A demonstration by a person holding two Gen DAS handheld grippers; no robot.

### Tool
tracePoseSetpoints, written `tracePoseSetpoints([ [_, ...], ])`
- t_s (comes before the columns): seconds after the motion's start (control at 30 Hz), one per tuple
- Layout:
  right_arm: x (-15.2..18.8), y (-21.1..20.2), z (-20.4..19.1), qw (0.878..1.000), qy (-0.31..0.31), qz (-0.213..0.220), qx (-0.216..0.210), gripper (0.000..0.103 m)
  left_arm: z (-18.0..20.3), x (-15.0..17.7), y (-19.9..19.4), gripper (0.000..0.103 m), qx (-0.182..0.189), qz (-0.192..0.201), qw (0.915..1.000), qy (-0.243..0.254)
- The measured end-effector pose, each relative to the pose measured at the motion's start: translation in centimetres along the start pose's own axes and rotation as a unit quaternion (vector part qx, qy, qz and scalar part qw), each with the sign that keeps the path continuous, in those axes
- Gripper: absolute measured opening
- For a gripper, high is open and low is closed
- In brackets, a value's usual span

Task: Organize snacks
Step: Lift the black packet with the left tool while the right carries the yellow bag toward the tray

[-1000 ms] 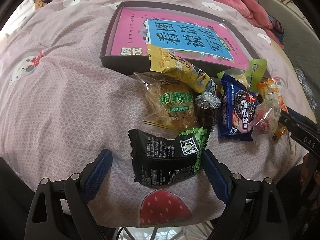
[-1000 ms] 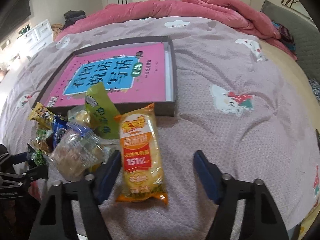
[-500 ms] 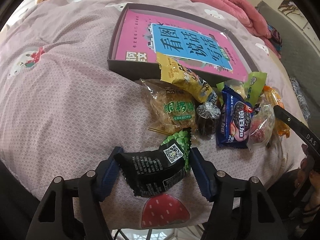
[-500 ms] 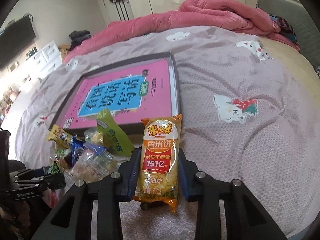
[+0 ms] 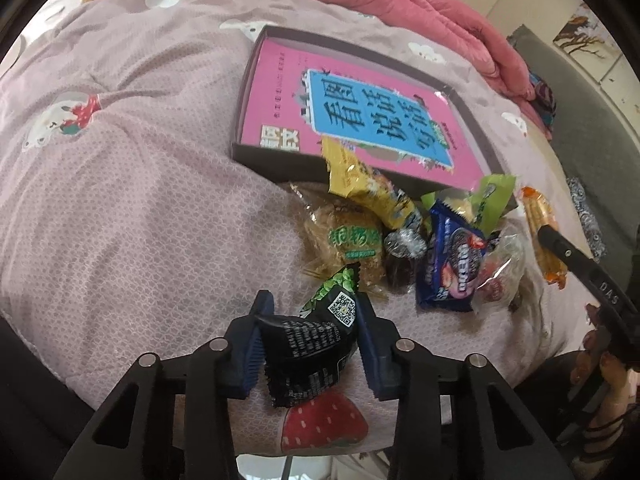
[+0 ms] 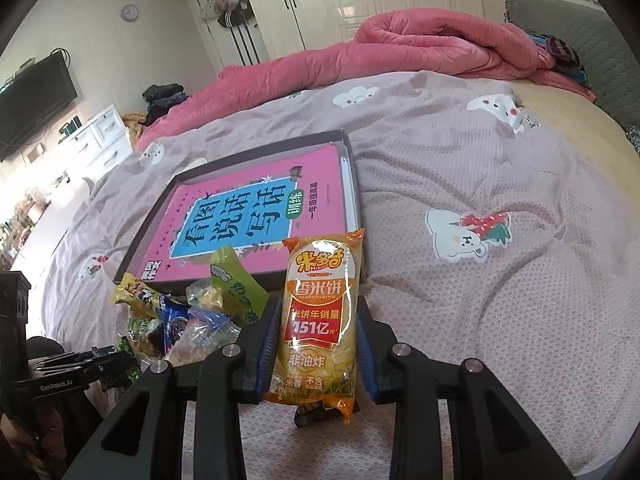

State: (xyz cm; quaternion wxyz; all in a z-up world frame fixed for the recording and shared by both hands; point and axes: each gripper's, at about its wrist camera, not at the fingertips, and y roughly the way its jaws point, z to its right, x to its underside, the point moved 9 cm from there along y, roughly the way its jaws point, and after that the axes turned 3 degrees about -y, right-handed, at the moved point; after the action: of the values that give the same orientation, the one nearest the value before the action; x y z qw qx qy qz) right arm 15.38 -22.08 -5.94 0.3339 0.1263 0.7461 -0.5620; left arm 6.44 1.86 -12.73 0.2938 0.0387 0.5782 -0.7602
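The left gripper [image 5: 310, 344] jaws are closing on a black pea-snack packet [image 5: 308, 354]; the right gripper [image 6: 316, 346] jaws are gripping a yellow rice-cracker pack [image 6: 320, 320] above the bed [image 6: 480, 280].

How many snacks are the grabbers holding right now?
2. The black packet sits between the closing jaws of the left hand-held gripper; the orange rice cracker pack is clamped in the right hand-held gripper.

White wardrobes [image 6: 384, 4] behind the bed [image 6: 460, 168]

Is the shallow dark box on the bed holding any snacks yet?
No. The shallow dark box holds only a pink book; the snack packets lie outside.
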Motion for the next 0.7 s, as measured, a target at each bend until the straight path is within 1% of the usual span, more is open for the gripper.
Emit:
tracePoseSetpoints([
  [0.13,-0.1,-0.2,0.0,1.000,0.008,0.005,-0.007,0.035,0.2,-0.6,-0.6,0.038,0.002,0.012,0.9999,0.007],
  [0.27,-0.2,-0.2,0.1,1.000,0.011,0.004,-0.008,0.035,0.0,-0.5,-0.5,0.038,0.011,0.006,0.9999,0.000],
  [0.37,-0.2,-0.1,0.2,1.000,0.010,0.005,-0.008,0.035,0.6,-0.7,-0.4,0.036,0.022,0.004,0.9997,0.004],
  [0.43,-0.2,0.0,0.2,1.000,0.011,0.004,-0.009,0.035,1.0,-0.4,-0.3,0.036,0.037,-0.003,0.9993,0.006],
  [0.53,-0.2,-0.1,0.2,1.000,0.015,0.005,-0.011,0.035,1.6,0.2,0.5,0.037,0.046,-0.020,0.9987,0.009],
  [0.6,-0.2,-0.1,0.2,1.000,0.018,0.005,-0.013,0.035,1.7,0.7,1.0,0.037,0.050,-0.033,0.9982,0.009],
  [0.7,-0.2,-0.2,0.3,1.000,0.022,0.005,-0.012,0.035,1.6,0.9,1.3,0.039,0.046,-0.037,0.9982,0.009],
])
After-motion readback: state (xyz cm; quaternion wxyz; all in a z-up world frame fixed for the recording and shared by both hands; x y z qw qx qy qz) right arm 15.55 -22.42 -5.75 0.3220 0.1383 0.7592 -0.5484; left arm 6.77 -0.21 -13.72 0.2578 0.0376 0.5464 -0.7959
